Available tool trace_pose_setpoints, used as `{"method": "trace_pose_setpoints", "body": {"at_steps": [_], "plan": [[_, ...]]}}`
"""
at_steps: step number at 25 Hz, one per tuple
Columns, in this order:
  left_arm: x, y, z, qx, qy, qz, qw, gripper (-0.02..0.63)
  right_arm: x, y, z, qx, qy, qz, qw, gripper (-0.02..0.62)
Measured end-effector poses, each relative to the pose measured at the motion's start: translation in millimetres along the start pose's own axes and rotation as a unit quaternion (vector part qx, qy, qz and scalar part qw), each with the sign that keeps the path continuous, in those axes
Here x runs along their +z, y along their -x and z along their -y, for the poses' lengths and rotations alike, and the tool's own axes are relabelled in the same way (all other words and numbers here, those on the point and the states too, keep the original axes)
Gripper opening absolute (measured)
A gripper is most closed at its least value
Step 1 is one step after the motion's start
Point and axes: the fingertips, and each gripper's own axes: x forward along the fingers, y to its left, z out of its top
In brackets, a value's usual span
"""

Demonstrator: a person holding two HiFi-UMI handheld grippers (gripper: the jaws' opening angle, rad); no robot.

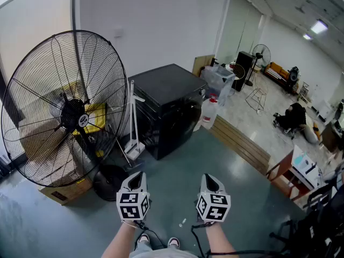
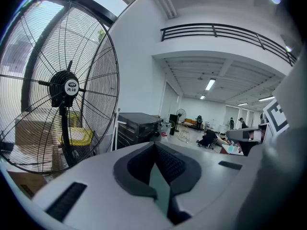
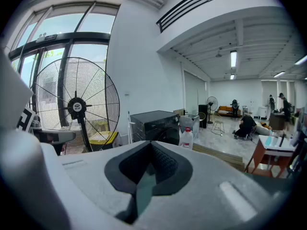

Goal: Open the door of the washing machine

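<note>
Facing washing machine (image 1: 166, 107), head view alone showing shoes (image 1: 173, 243)

the fan's hub badge (image 2: 71, 86) bears print, seemingly too small to read.

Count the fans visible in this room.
2. A large floor fan stands left of the black washing machine; a smaller pedestal fan stands far back in the hall. Others may be hidden from view.
</note>
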Motion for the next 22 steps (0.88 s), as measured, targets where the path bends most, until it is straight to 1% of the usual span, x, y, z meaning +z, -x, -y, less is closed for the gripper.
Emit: {"method": "trace_pose_setpoints", "body": {"at_steps": [5,11,16,19,22], "plan": [[-5,-2,9,0.001,-0.004,-0.005,1.0,0.003,-6,3,9,0.002,-0.003,-0.004,1.0,0.005],[-9,-13,28,0.009,-0.002,-0.009,0.9999,0.003,-5,0,30,0.016,-0.005,-0.001,1.0,0.005],[-6,-29,48,0.022,0.0,-0.004,0.9998,0.003,-2,-5,59,0.031,-0.014,0.001,0.999,0.005],[-8,-38,61,0.033,0.008,0.0,0.9994,0.003,-7,-8,80,0.037,-0.01,-0.01,0.999,0.005],[-11,-45,77,0.036,0.01,-0.001,0.9993,0.003,-14,-14,102,0.04,-0.02,-0.024,0.999,0.005]]}}
